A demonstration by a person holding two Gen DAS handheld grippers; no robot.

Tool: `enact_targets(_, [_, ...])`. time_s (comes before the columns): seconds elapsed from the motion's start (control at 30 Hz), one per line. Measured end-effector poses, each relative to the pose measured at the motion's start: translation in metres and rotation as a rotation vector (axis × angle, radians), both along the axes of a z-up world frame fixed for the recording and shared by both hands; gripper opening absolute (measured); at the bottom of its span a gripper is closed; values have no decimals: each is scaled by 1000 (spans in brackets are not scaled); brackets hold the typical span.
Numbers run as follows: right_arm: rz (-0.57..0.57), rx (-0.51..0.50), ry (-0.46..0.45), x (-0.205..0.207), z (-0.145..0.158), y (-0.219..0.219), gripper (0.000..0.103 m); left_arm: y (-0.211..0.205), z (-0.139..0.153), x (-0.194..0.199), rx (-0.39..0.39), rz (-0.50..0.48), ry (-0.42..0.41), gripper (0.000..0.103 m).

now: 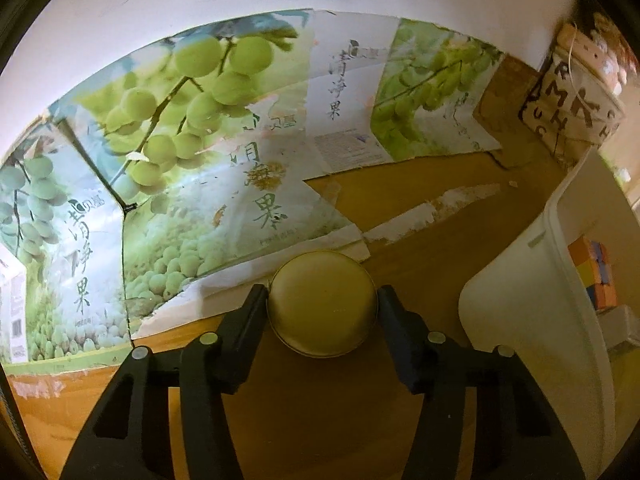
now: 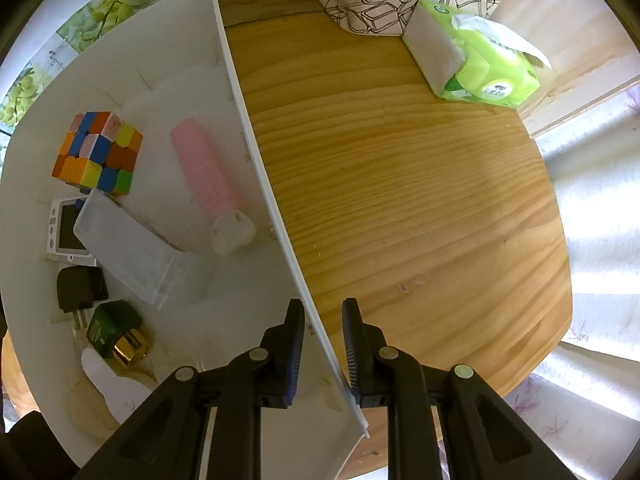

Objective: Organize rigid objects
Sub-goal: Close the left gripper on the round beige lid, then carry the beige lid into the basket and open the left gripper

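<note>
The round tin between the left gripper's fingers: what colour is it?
Gold, plain, with no pattern: the round tin shows best in the left wrist view.

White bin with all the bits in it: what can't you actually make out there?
- Right wrist view: the hand-held gripper covers the white bin's near wall.
- Same view: the small screen device sits partly under the clear plastic box.
- Left wrist view: the bin wall hides all but the puzzle cube.

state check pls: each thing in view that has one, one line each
left hand-held gripper: shut on round gold tin
right hand-held gripper: shut on white bin wall
round gold tin: lid on, resting on table
tissue pack: opened, tissue sticking out
Rubik's cube: scrambled, inside bin
</note>
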State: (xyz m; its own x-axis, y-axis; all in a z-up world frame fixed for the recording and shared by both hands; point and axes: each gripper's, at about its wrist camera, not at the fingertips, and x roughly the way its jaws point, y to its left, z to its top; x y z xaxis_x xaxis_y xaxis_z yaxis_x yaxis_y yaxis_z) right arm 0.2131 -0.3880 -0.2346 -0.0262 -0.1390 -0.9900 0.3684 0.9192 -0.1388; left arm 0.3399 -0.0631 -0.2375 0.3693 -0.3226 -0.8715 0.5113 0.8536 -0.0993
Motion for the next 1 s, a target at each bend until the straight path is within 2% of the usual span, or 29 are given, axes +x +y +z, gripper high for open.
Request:
enact_targets(0.37, [8, -11, 8, 1, -1, 1, 20, 4, 2, 0, -36, 7, 16, 59])
enact_targets(0.67, [22, -14, 0, 1, 1, 2, 20, 20, 10, -25, -41, 25, 42, 59])
enact_targets(0.83, [47, -5, -30, -3, 2, 3, 20, 30, 27, -51, -38, 76, 30, 59])
enact_targets(1.0, [101, -5, -72, -11, 5, 6, 20, 40, 57, -87, -45, 134, 7, 59])
